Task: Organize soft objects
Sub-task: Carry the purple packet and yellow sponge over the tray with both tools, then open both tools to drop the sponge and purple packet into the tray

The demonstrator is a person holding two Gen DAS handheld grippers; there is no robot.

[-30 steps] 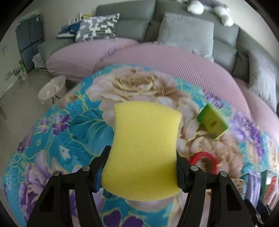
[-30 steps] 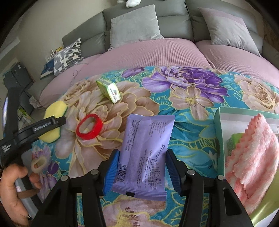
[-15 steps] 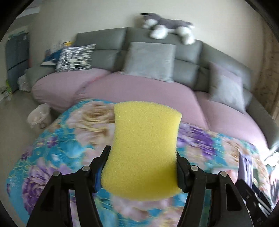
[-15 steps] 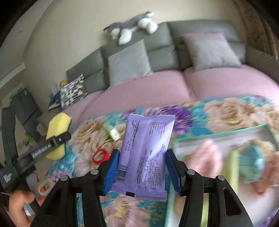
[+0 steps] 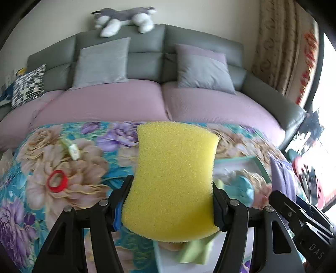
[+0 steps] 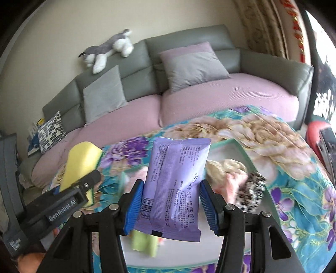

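My left gripper is shut on a yellow sponge, its sides pinched in by the pads. My right gripper is shut on a purple sachet, held upright. Both hang above a green-rimmed white tray on the floral cloth. The tray holds blurred soft things: a pale fluffy item, a black-and-white speckled one and a light green piece. In the right wrist view the sponge and left gripper show at the left. In the left wrist view the sachet shows at the right.
A red ring and a small green-and-white box lie on the floral cloth at the left. Behind stands a grey sofa with pink seat covers, cushions and a plush dog. A curtain hangs at the right.
Both grippers swung rightward and rose with their loads still gripped. The views moved from the ring and box at the left of the cloth to the tray at the right.
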